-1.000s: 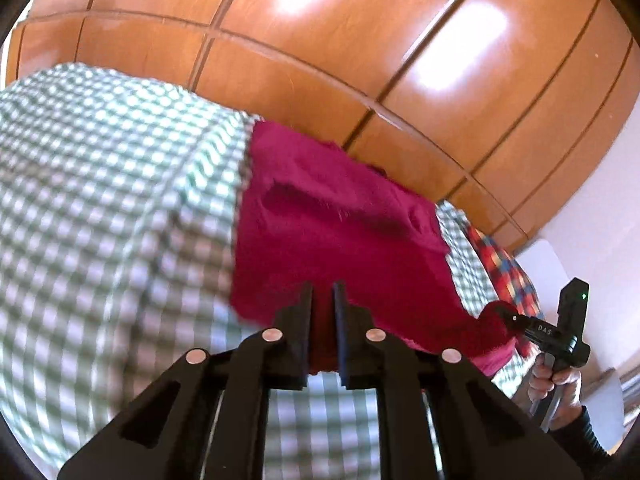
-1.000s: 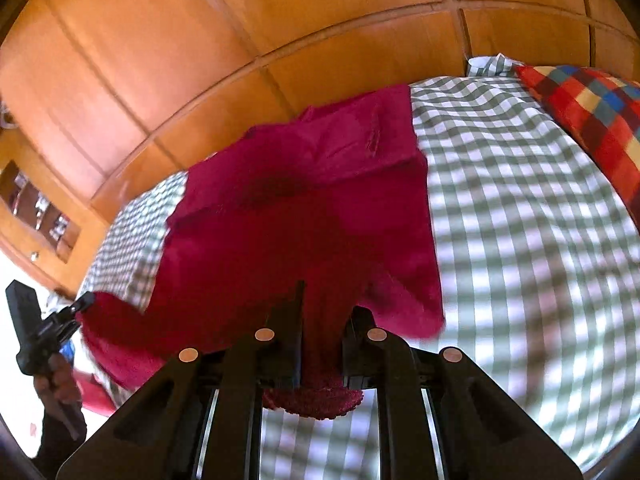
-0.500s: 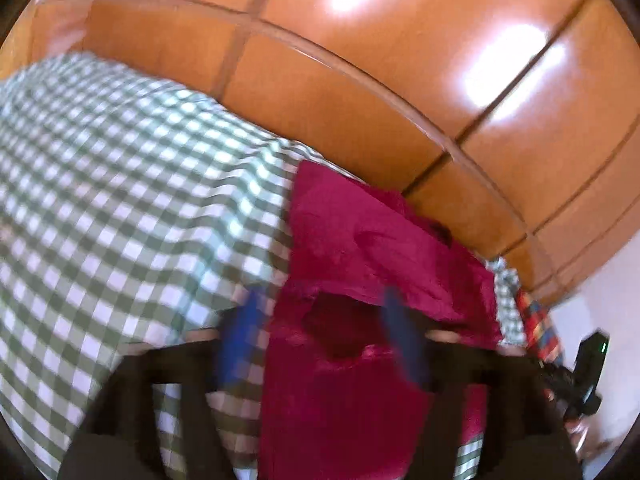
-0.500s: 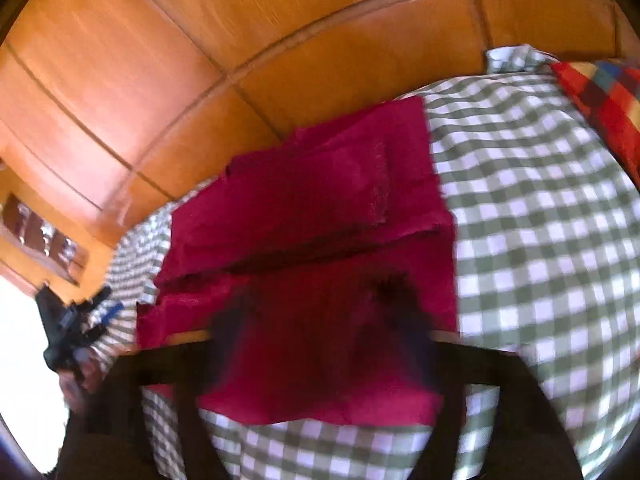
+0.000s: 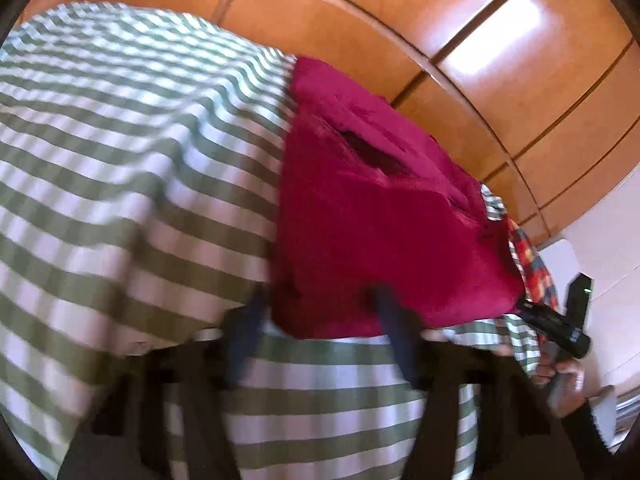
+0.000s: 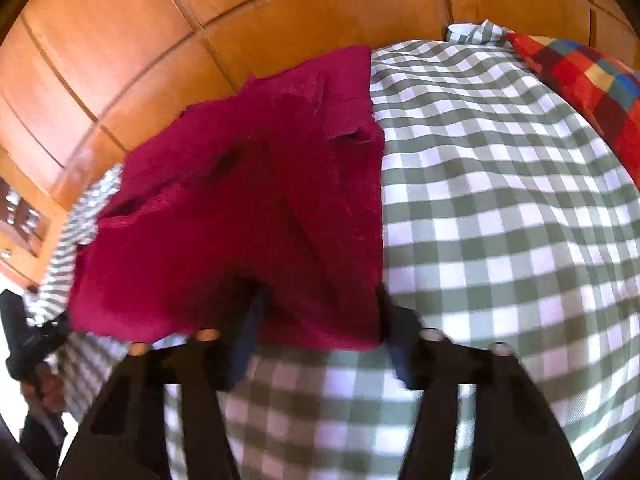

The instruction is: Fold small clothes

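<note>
Background: glossy orange-brown wooden panels [image 5: 460, 40] across the top of both views, with dark seams and bright glare patches.
Bed: covered in a green-and-white checked sheet [image 6: 500, 208], filling the left of the left wrist view and the right of the right wrist view; blurred into stripes in the left wrist view.
Garment: crimson cloth [image 5: 380, 232], lying folded on the sheet, centre-right in the left wrist view, centre-left in the right wrist view [image 6: 248, 208]; layers overlapped, a dark slit-like gap near its upper middle, near hem just ahead of both fingertips.
Pillow: red, blue and yellow patchwork [image 6: 592, 92], upper right of the right wrist view, resting on the sheet, well apart from the cloth.
Left tongs [image 5: 320, 344]: spread wide, nothing between the fingers, tips blurred at the lower edge of the cloth; contact with it impossible to tell.
Right tongs [image 6: 320, 336]: spread wide, holding nothing, tips at the cloth's near hem; also visible at the right edge of the left wrist view, gripped by a hand [image 5: 568, 384].
</note>
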The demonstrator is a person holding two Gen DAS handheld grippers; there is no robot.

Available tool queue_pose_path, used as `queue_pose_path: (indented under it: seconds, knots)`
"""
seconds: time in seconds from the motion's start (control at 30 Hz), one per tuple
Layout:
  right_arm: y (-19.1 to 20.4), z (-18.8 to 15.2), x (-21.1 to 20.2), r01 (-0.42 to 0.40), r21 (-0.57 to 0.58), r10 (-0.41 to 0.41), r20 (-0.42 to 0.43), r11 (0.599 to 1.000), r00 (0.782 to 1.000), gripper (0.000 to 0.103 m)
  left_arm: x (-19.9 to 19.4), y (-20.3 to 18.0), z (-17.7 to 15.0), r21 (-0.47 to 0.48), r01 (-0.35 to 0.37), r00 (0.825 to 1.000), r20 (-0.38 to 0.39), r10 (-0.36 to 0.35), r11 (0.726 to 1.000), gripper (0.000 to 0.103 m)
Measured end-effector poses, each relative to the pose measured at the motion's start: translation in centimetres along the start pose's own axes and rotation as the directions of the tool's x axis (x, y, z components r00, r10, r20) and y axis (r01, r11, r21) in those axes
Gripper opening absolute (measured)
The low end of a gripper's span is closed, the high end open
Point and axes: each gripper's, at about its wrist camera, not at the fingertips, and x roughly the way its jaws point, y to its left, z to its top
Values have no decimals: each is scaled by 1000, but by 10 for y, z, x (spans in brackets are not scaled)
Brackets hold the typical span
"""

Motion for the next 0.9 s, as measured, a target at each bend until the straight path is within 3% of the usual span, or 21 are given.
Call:
queue_pose_path:
  seconds: [0.07,0.13,0.33,0.63,0.73,0.8,0.83,0.9]
  knots:
    - [1,-3,-5,5,-11,-5,-3,1000,1000,29,6,-7,3,36,-39,999,1,39,999,22]
    - [-1,-11,-17,-4,-14,4,-5,1000,1000,25,7,-12,4,61,-55,998,-14,56,997,16]
    - [0,-57,-51,-31,-58,29,-39,998,999,23,-18,-18,-17,130,-53,998,-34,57,990,13]
    - [-3,-130,-102,-73,-122,55,-152,990,987,23,-77,-14,-103,121,9,995,-103,4,993,14]
    - [-4,-133,-112,-77,-127,56,-167,989,984,32,-87,-10,-108,107,23,995,-96,-13,994,22]
    - [-6,-125,-119,-86,-100,72,-139,991,988,57,-92,-9,-103,108,8,998,-67,0,994,34]
    - [-7,-119,-123,-85,-85,76,-102,993,992,62,-91,-10,-95,106,2,999,-43,3,994,44]
    - [-2,-109,-127,-65,-97,60,-52,993,997,64,-92,-8,-83,107,-14,1000,-8,14,994,49]
